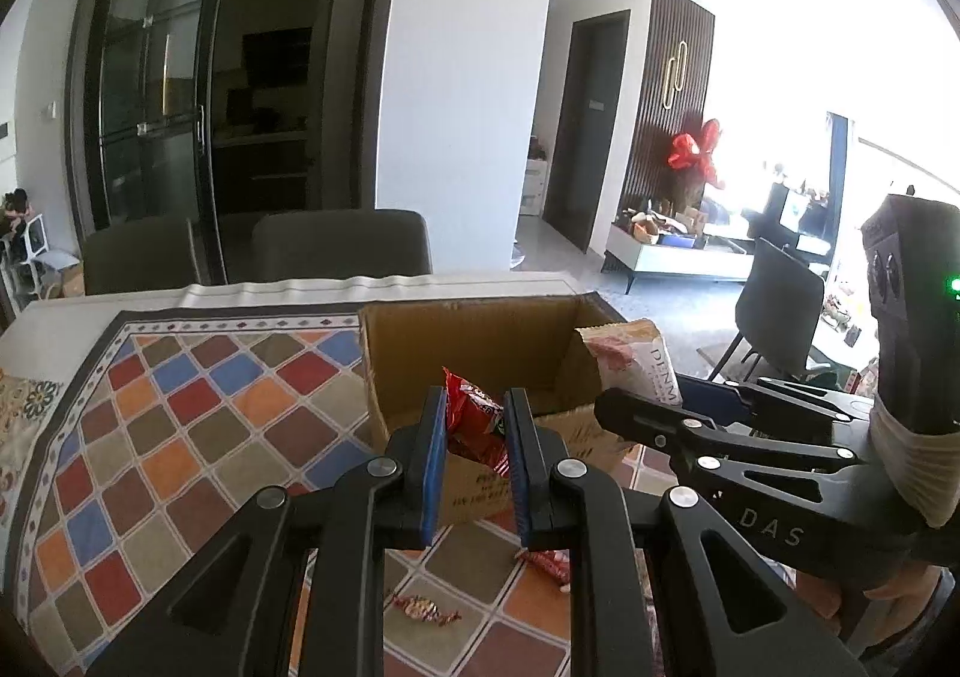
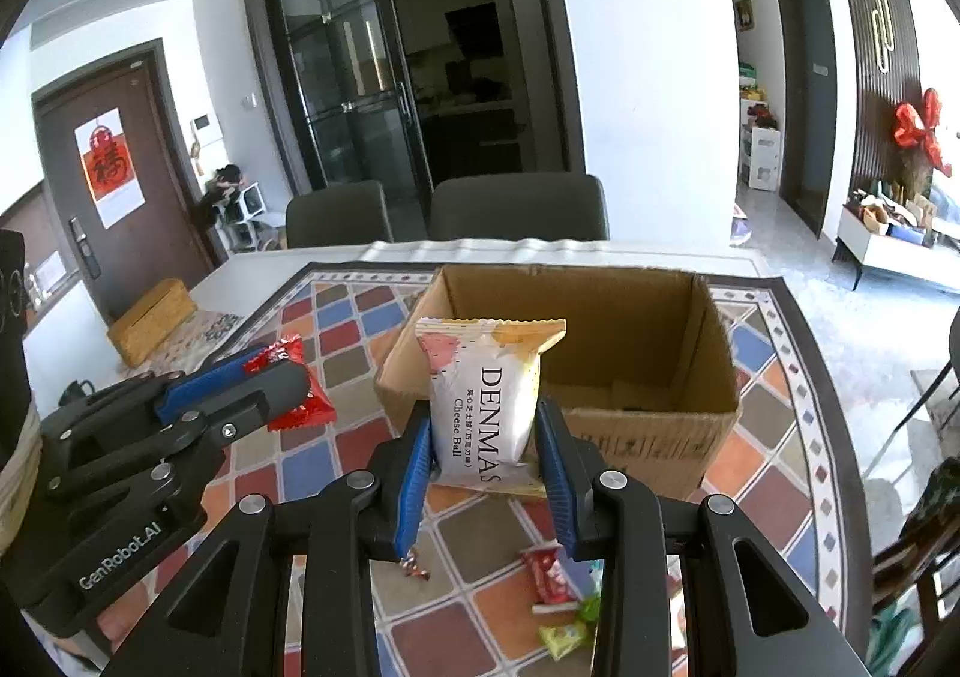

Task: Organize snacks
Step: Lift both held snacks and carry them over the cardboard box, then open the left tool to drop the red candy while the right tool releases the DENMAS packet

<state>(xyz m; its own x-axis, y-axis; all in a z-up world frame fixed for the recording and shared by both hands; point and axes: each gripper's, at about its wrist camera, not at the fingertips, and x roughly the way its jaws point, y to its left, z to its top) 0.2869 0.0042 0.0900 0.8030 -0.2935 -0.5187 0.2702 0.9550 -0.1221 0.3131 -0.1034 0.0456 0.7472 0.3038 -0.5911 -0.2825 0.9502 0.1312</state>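
- Cardboard box (image 2: 600,377) lies just ahead of both grippers, open side up.
- Right gripper (image 2: 483,473), clamping the upright white packet (image 2: 489,407), sits nearer.
- Left gripper (image 1: 474,455) pinches the red packet (image 1: 474,425).

Two hand-held grippers are counted: the left hand-held gripper (image 1: 474,461) and the right hand-held gripper (image 2: 483,473). One cardboard box (image 2: 654,419) is recorded on the worktop (image 2: 336,329). Two snack packets are held off the surface: one red packet (image 1: 474,425) and one white Denmas packet (image 2: 486,407). Four loose sweets are counted on the cloth: one twisted-wrapper candy (image 2: 414,563), one red bar (image 2: 549,581), one green piece (image 2: 591,608), one yellow-green piece (image 2: 561,638). Two chairs (image 2: 516,209) are counted behind the worktop.
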